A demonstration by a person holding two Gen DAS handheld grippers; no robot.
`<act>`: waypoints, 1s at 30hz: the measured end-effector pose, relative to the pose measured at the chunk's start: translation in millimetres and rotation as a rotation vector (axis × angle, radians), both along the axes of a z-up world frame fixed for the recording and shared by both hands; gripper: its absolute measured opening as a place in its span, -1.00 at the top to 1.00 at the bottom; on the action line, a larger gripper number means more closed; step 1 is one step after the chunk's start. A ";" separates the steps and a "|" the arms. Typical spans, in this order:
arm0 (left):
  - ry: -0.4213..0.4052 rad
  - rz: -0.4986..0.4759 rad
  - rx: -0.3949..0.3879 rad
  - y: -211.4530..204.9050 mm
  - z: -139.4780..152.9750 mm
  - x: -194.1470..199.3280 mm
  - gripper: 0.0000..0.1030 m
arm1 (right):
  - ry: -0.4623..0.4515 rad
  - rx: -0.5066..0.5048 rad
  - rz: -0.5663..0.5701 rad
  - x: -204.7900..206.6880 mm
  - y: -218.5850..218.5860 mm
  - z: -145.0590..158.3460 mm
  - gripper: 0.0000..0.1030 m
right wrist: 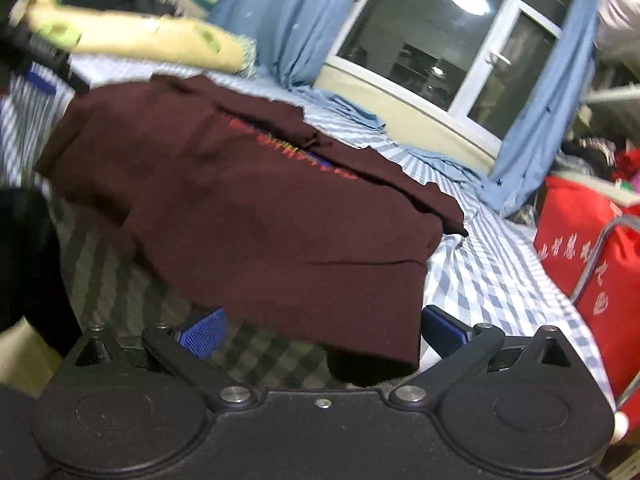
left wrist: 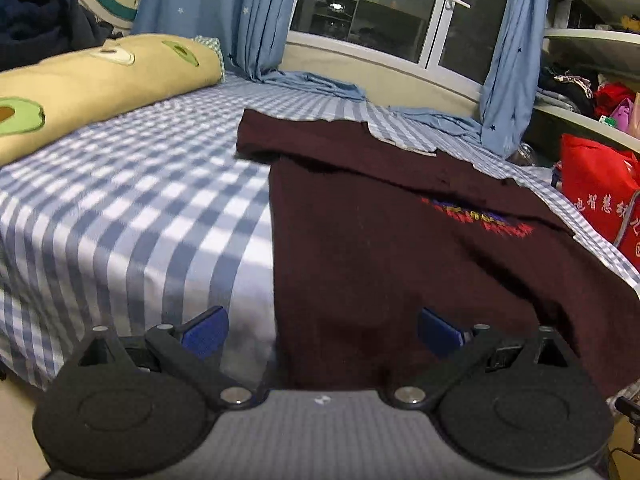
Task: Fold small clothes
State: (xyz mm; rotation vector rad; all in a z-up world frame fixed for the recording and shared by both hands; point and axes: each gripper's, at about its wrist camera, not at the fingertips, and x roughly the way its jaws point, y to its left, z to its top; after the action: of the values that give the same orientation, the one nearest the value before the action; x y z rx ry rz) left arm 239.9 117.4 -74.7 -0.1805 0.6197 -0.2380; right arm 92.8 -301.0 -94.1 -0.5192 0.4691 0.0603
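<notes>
A dark maroon shirt [left wrist: 380,248] with a red and blue print lies spread on the blue checked bed sheet [left wrist: 132,200], its upper part folded over. My left gripper [left wrist: 322,330] is open at the shirt's near left corner, the cloth edge between its blue pads [left wrist: 206,330]. In the right wrist view the same shirt [right wrist: 260,208] fills the middle. My right gripper [right wrist: 322,330] is open at the near hem, which hangs just over the gap between the pads [right wrist: 202,332]. The left gripper [right wrist: 44,64] shows blurred at the far left.
A yellow avocado-print bolster [left wrist: 100,84] lies at the bed's far left. Blue curtains [left wrist: 248,16] hang by the window [left wrist: 368,4]. A red bag [left wrist: 600,188] and cluttered shelves stand to the right of the bed.
</notes>
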 end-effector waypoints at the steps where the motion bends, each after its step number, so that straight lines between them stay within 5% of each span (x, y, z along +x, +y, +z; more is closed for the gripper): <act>1: 0.005 -0.003 -0.005 0.7 -3.5 -1.6 -0.99 | -0.005 -0.026 -0.005 -0.2 2.9 -3.2 -0.99; 11: 0.046 -0.114 -0.068 2.2 -30.7 -3.2 -0.99 | 0.008 0.015 -0.074 2.5 -13.2 -12.2 -0.99; 17: 0.144 -0.152 -0.178 9.5 -41.8 7.2 -0.98 | 0.018 0.430 -0.064 -12.1 -60.1 16.0 -0.99; 24: 0.157 -0.193 -0.160 1.0 -43.2 9.6 -0.97 | -0.070 0.787 -0.177 0.5 -105.7 39.5 -0.99; 30: 0.195 -0.157 -0.157 -4.3 -39.0 12.4 -0.46 | -0.109 0.775 -0.184 5.2 -100.0 39.0 -0.85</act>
State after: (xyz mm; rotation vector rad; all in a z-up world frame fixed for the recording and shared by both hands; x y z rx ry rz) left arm 252.3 113.2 -113.7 -0.3095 0.8102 -0.4252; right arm 98.0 -401.0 -55.1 0.2801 0.3492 0.0326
